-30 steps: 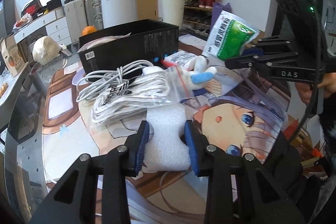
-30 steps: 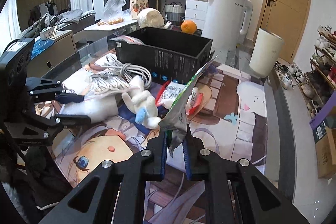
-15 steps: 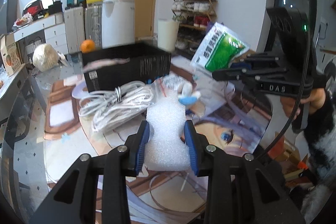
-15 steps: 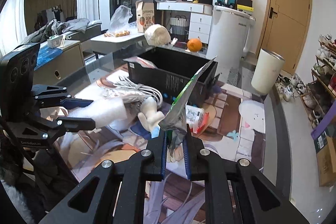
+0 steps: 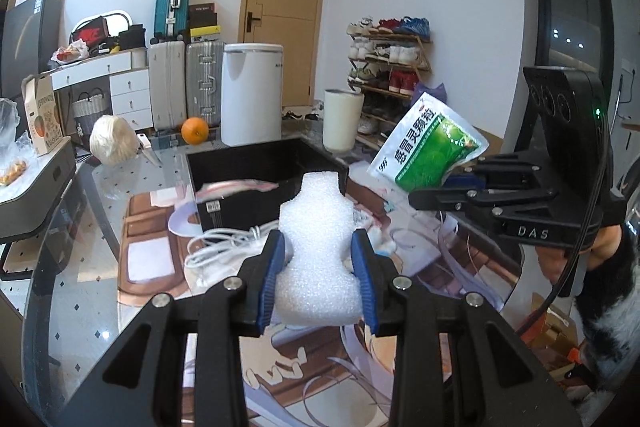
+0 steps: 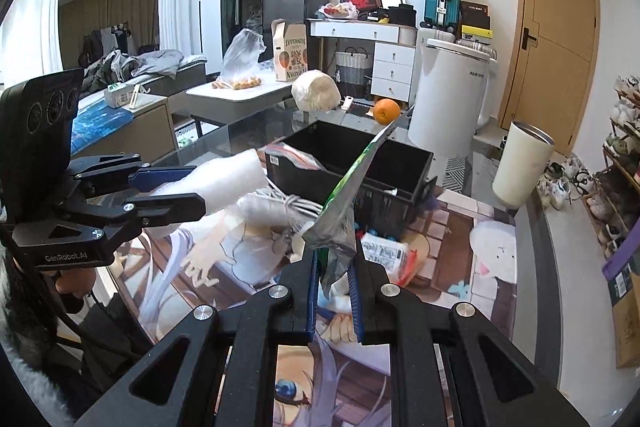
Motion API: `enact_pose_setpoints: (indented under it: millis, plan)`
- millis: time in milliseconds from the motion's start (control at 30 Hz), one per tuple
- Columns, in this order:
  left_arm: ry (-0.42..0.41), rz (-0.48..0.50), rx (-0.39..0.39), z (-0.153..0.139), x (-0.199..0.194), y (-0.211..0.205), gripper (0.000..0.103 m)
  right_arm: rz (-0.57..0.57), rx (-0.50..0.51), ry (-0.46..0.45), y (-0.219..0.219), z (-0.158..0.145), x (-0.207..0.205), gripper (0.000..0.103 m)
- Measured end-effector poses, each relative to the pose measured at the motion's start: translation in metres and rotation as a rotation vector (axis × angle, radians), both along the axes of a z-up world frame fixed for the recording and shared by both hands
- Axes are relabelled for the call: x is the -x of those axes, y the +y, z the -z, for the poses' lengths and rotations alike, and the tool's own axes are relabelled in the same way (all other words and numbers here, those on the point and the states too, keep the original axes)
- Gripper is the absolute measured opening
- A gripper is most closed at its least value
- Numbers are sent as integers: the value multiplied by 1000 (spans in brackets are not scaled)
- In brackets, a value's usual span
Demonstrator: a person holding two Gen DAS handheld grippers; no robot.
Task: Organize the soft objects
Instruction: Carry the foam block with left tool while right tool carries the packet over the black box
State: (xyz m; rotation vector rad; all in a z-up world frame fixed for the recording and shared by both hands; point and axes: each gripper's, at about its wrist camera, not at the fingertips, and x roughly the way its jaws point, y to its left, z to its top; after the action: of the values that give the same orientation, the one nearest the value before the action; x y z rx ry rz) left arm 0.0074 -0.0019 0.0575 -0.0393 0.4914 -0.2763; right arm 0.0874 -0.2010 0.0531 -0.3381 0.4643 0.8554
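Left wrist view: left gripper clamped on a white foam piece, blue pads biting its narrow waist, piece held in the air above the printed mat, short of the black box. Foam judged very light and springy; it dents under the pads, so the waist looks the sound hold, the wider parts on either side keeping it from sliding out. Same view shows the right gripper side-on, pinching a green and white sachet by one corner; printed face legible only here. Right wrist view: right gripper closed on that sachet, seen edge-on, thin, limp and crinkled, likely slick film; a corner grip lets it droop and swing. This view alone shows the box split into two compartments, a flat packet resting at the near left rim, plus another packet on the mat beside the box. White cable bundle lies on the mat, clearest from the left.
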Motion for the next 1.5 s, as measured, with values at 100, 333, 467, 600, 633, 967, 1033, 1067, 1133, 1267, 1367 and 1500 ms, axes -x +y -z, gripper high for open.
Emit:
enact_pose_setpoints:
  millis: [100,333,467,600,633,967,1033,1067,1133,1267,1367,1500]
  plan:
    - [-23,-10,10,-7,1,3,33,-4,-5,-9,3,-4,0,13]
    - [-55,-46,13,-19,-6,10,33,-20,-11,-14,13,-10,-7,13]
    - [-66,-72,13,-23,-17,13,33,-33,-24,-6,21,-12,-14,13]
    - [-72,-96,0,-25,-30,17,33,-36,-27,0,28,-12,-23,13]
    - [-71,-99,1,-25,-33,17,33,-38,-27,3,30,-12,-24,13]
    - [-65,-126,-2,-25,-67,25,33,-44,-19,18,48,-14,-49,13]
    - [-63,-127,-6,-25,-73,26,33,-42,-18,23,51,-14,-55,13]
    - [-62,-130,-7,-25,-76,26,33,-41,-18,26,52,-14,-58,13]
    - [-57,-129,-8,-25,-82,27,33,-39,-20,31,54,-14,-62,13]
    - [-50,-134,-20,-22,-92,29,33,-37,-24,50,59,-13,-73,13]
    - [-41,-139,-24,-20,-100,30,33,-43,-26,65,64,-13,-81,13]
    - [-27,-143,-27,-16,-110,31,33,-50,-17,80,70,-10,-92,13]
